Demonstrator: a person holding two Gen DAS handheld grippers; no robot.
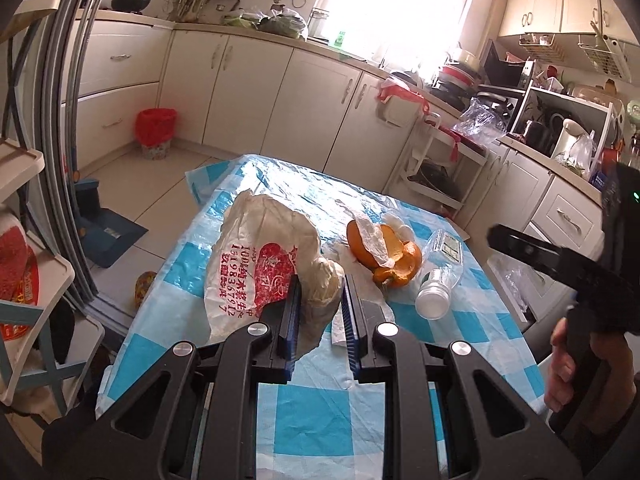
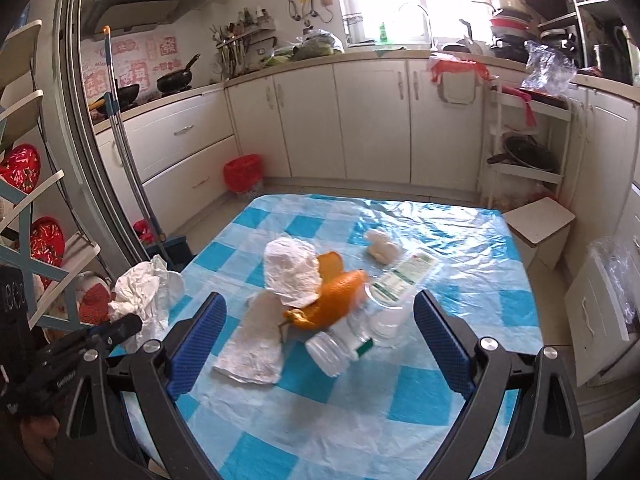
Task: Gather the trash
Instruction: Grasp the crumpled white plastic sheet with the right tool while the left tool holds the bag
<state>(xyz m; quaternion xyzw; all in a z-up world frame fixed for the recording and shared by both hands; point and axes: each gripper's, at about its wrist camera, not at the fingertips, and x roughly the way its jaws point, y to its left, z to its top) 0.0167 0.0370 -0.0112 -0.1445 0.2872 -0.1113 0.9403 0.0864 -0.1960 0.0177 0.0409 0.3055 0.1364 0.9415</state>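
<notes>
Several pieces of trash lie on the blue-and-white checked tablecloth [image 2: 460, 240]: a white plastic bag [image 1: 256, 264] printed in red, an orange peel [image 2: 336, 300] with a crumpled white tissue [image 2: 294, 276] draped over it, a clear plastic bottle [image 2: 360, 332] lying on its side with a green-and-white label, a flat paper napkin [image 2: 256, 344] just left of the peel, and a small pale wad [image 2: 380, 248] farther back. The left gripper [image 1: 320, 312] has its blue-padded jaws closed narrowly on a twisted fold of the plastic bag, which bulges up and away to the left above the cloth; in the right wrist view the same bag shows as a crumpled white bundle at the tip of that gripper. The right gripper [image 2: 320, 320] has its jaws spread wide and holds nothing, with the peel, bottle and napkin lying between and just ahead of its pads. Beyond the table, a red-lined bin [image 2: 242, 174] stands on the floor against cream kitchen cabinets [image 2: 360, 120], well apart from the trash.
</notes>
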